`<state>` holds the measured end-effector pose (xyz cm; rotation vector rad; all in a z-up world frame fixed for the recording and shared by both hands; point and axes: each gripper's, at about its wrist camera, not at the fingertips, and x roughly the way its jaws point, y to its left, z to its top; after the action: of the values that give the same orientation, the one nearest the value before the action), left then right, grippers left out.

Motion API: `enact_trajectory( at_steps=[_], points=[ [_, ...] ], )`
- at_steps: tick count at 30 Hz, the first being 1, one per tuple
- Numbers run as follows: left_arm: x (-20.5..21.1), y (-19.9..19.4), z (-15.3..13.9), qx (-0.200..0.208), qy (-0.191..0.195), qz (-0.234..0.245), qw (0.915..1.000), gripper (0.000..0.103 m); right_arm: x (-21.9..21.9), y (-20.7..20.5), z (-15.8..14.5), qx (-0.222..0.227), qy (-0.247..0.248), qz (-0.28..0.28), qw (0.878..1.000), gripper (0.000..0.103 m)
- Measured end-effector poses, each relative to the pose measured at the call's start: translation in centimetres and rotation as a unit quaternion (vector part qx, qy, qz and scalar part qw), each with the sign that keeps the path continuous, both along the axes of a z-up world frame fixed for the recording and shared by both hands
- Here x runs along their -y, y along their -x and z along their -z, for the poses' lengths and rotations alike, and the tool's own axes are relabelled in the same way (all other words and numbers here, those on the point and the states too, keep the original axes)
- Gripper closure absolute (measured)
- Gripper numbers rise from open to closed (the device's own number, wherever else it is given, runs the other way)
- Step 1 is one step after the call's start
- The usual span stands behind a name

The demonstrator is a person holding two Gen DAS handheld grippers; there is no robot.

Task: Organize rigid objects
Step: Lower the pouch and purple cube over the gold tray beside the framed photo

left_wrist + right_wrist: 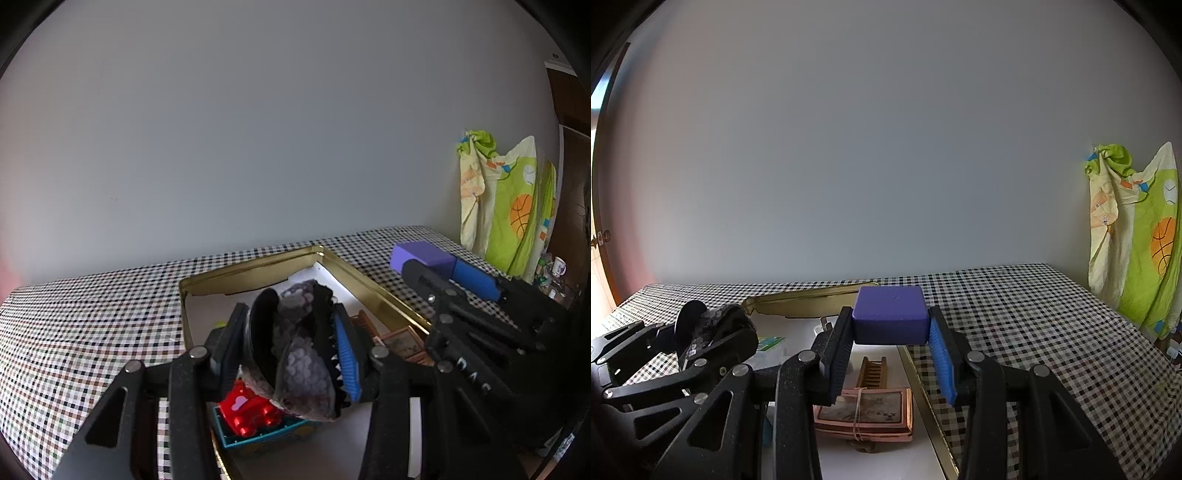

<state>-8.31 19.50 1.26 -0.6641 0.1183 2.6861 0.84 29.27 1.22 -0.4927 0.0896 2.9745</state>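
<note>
My left gripper [291,343] is shut on a black round container wrapped in a clear bag of pale pieces [303,354], held above a gold tin tray [258,264]. Under it a red toy car [247,410] sits on a teal box [258,439] inside the tray. My right gripper [890,326] is shut on a purple block [890,312], held over the tray's right rim. Below the block lie a wooden comb [873,371] and a copper-coloured box tied with string [871,410]. The left gripper [713,328] and its bagged container show at the left of the right wrist view.
A checked cloth [1015,332] covers the table, which stands against a pale wall. A green patterned fabric [1145,236] hangs at the far right. A small green-labelled clear box [768,345] lies in the tray. Small items [554,273] stand past the table's right end.
</note>
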Motion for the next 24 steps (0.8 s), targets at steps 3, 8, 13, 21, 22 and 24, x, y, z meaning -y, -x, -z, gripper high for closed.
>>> enact_trajectory(
  at_steps=[3, 8, 13, 21, 22, 24],
  points=[
    [-0.3, 0.2, -0.1, 0.004, 0.012, 0.003, 0.9999, 0.059, 0.3, 0.0, 0.2, 0.008, 0.002, -0.002, 1.0, 0.06],
    [-0.3, 0.3, 0.0, 0.0, 0.026, 0.002, 0.9997, 0.059, 0.4, 0.2, 0.7, 0.028, 0.016, -0.011, 0.999, 0.06],
    [0.3, 0.6, 0.0, 0.004, 0.019, 0.01, 0.9998, 0.059, 1.0, 0.8, 1.1, 0.042, 0.012, -0.017, 0.999, 0.06],
    [0.1, 0.6, 0.1, 0.007, 0.03, 0.029, 0.9991, 0.059, 0.4, 1.8, 1.3, 0.072, 0.03, -0.034, 0.996, 0.06],
    [0.1, 0.6, 0.1, 0.007, 0.031, 0.029, 0.9991, 0.059, 0.1, 2.2, 1.4, 0.079, 0.031, -0.037, 0.996, 0.06],
    [0.2, 0.9, 0.3, 0.012, 0.035, 0.025, 0.999, 0.059, 0.4, 2.3, 1.6, 0.087, 0.028, -0.042, 0.995, 0.06]
  ],
)
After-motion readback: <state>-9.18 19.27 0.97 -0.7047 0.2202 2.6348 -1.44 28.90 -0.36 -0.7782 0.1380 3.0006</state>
